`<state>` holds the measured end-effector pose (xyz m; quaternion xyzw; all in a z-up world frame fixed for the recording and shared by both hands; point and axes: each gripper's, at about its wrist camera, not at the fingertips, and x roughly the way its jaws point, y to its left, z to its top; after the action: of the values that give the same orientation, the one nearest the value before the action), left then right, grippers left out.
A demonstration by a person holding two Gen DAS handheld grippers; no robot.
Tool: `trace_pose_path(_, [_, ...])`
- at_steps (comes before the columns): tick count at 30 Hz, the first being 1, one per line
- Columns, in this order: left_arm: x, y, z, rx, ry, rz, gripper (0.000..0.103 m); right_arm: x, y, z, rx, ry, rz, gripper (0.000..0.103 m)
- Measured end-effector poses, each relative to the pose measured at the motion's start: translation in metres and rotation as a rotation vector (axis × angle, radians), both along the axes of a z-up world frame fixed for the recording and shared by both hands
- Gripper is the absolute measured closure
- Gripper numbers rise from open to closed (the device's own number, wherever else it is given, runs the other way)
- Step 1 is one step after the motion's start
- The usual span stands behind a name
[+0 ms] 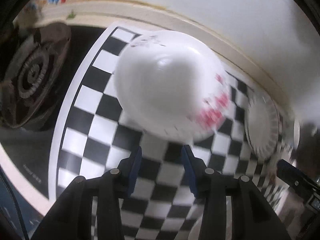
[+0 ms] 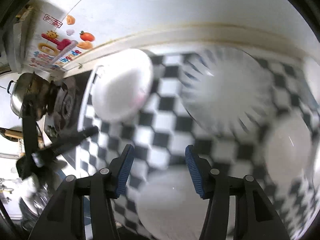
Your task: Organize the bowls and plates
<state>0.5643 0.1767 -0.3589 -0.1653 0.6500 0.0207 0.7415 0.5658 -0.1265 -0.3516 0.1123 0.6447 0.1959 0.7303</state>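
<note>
Left wrist view: I am holding the left gripper [image 1: 162, 150] apart and empty; the white bowl [image 1: 170, 86], seemingly upturned, is lying just ahead, nearer than the right gripper [image 2: 159, 152], likewise apart.

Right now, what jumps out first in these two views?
The black-and-white checkered mat fills both views. On it, a white bowl lies ahead of the left gripper, and a ribbed plate lies up and to the right of the right gripper. Both jaws stand open with nothing between them; a steel pot sits on the stove at far left.
</note>
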Motion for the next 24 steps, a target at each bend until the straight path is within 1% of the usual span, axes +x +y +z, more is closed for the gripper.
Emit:
trace_pose_path(3, [0.030,0.029,-0.024,-0.025,0.043,0.070,0.064,0.051,0.037,-0.021,-0.004,0.026,0.021,0.047])
trace_pose_path(6, [0.049,0.047,-0.043,-0.028,0.067,0.095,0.064,0.097,0.063,-0.049,-0.015,0.063,0.035,0.047])
trace_pose_path(9, [0.065,0.056,-0.057,-0.009,0.082,0.091,0.064,0.123,0.077,-0.076,-0.017,0.094,0.040,0.047])
trace_pose_path(11, [0.074,0.056,-0.064,-0.001,0.088,0.070,0.064,0.136,0.084,-0.090,-0.024,0.116,0.045,0.047])
trace_pose_path(13, [0.083,0.052,-0.062,0.010,0.070,0.041,0.064,0.145,0.091,-0.101,-0.029,0.123,0.056,0.047])
trace_pose_path(15, [0.091,0.045,-0.064,0.016,0.071,0.004,0.064,0.154,0.098,-0.109,-0.031,0.128,0.070,0.048])
trace_pose_path(17, [0.095,0.040,-0.065,0.039,0.070,-0.018,0.064,0.162,0.103,-0.116,-0.018,0.151,0.075,0.051])
trace_pose_path(19, [0.097,0.037,-0.066,0.042,0.060,-0.027,0.065,0.165,0.107,-0.121,0.000,0.178,0.081,0.056])
trace_pose_path(21, [0.096,0.035,-0.066,0.046,0.052,-0.028,0.065,0.166,0.109,-0.122,-0.016,0.166,0.087,0.059])
trace_pose_path(24, [0.091,0.035,-0.066,0.050,0.038,-0.029,0.066,0.165,0.107,-0.122,-0.045,0.155,0.094,0.075])
